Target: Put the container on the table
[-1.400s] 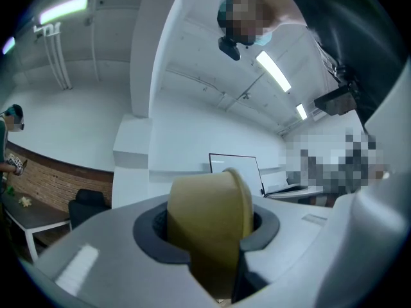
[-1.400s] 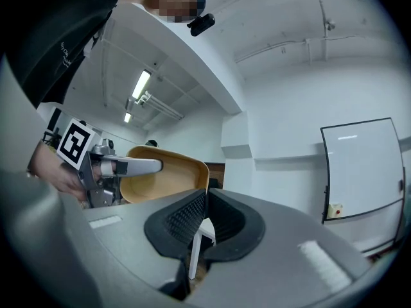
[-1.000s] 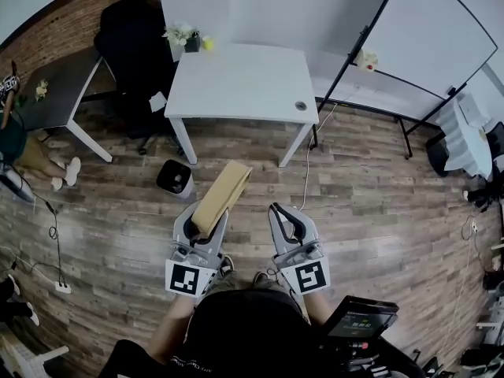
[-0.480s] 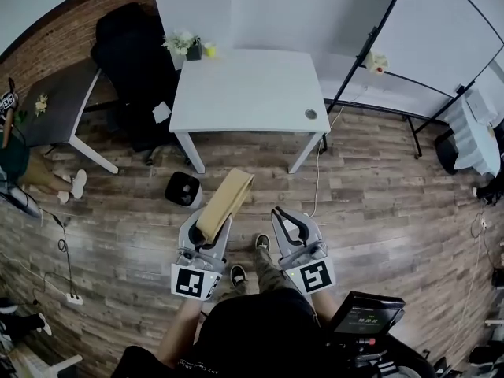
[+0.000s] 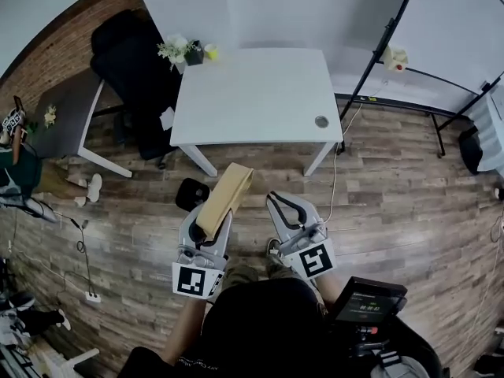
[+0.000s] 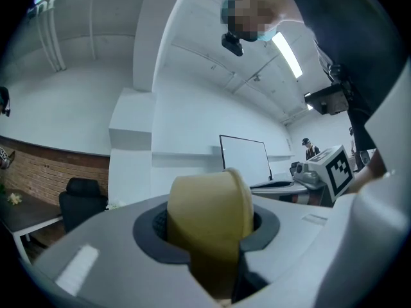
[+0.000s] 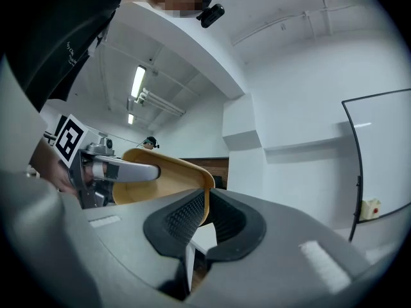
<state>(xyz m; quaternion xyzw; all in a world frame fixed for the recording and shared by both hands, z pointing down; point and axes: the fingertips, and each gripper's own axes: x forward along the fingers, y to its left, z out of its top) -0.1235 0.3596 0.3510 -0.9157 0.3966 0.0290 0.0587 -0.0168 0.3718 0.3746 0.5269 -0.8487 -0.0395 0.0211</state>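
My left claw (image 5: 207,225) is clamped on the near end of the tan container (image 5: 226,197). Its pads are parted only as far as the container's thickness, and the left gripper view shows the rounded end wedged tight between them. The rest of the container sticks out forward and slightly up, in the air over the wooden floor (image 5: 394,179), with its far end just short of the white worktop (image 5: 252,93). My right claw (image 7: 207,220) is closed with nothing in it. From the head view it rides beside the container without touching it, though the right gripper view lines the tan rim up behind its pads. The container is not yet over the worktop, so I judge this to be the carry, with the set-down yet to come. My main worry is the grip, because I have the container by one end only. A jolt could make the long free part pivot in the pads or slide out onto the floor. Coming in too low could knock its far end against the worktop's front edge and lever it loose. Letting go too close to that edge could leave it overhanging and tipping off. The flowers (image 5: 175,50) stand at the far left corner, well away from my line in. The dark round thing (image 5: 189,193) on the floor by the worktop's leg sits near my path.
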